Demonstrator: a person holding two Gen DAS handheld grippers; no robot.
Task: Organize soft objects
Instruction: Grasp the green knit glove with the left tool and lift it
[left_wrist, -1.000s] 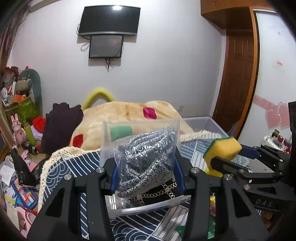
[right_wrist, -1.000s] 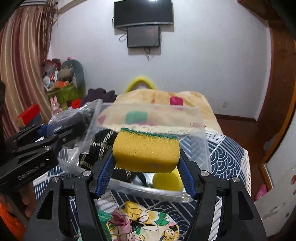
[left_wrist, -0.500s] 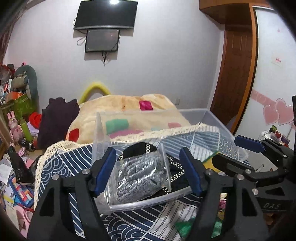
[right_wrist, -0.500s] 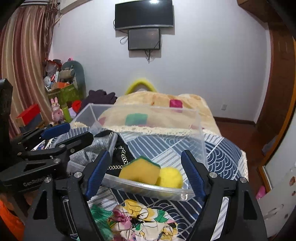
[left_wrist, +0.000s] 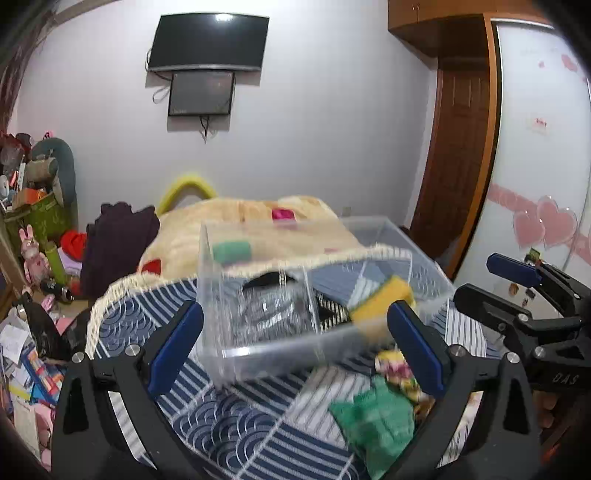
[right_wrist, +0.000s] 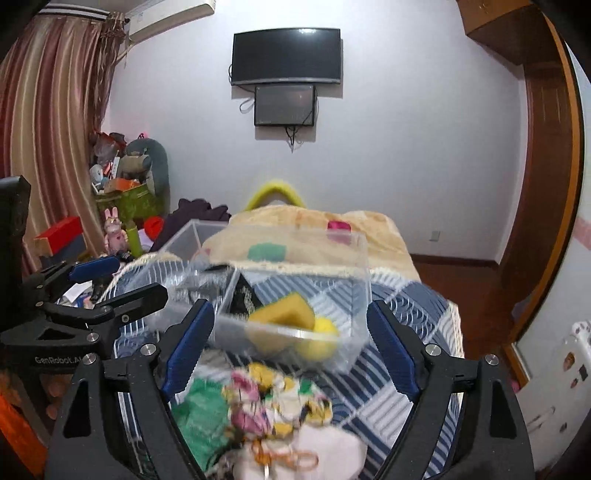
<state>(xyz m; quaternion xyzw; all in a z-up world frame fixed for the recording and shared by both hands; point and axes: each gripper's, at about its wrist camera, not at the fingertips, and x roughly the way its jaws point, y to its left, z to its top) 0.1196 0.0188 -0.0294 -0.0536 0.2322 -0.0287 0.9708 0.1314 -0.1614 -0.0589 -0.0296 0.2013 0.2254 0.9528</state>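
A clear plastic bin stands on the blue patterned bedspread. In it lie a bagged grey knit item, a yellow sponge with a green side and a yellow ball. The bin also shows in the right wrist view, with the sponge. My left gripper is open and empty just before the bin. My right gripper is open and empty above a flowered cloth and a green cloth. The green cloth lies near the bed's front.
A beige blanket with coloured patches lies behind the bin. Dark clothes and piled toys fill the left side. A wooden door is at the right. A TV hangs on the far wall.
Both grippers opened and dropped their loads into the bin: the bagged knit from the left, the sponge from the right. Both then drew back from the bin.
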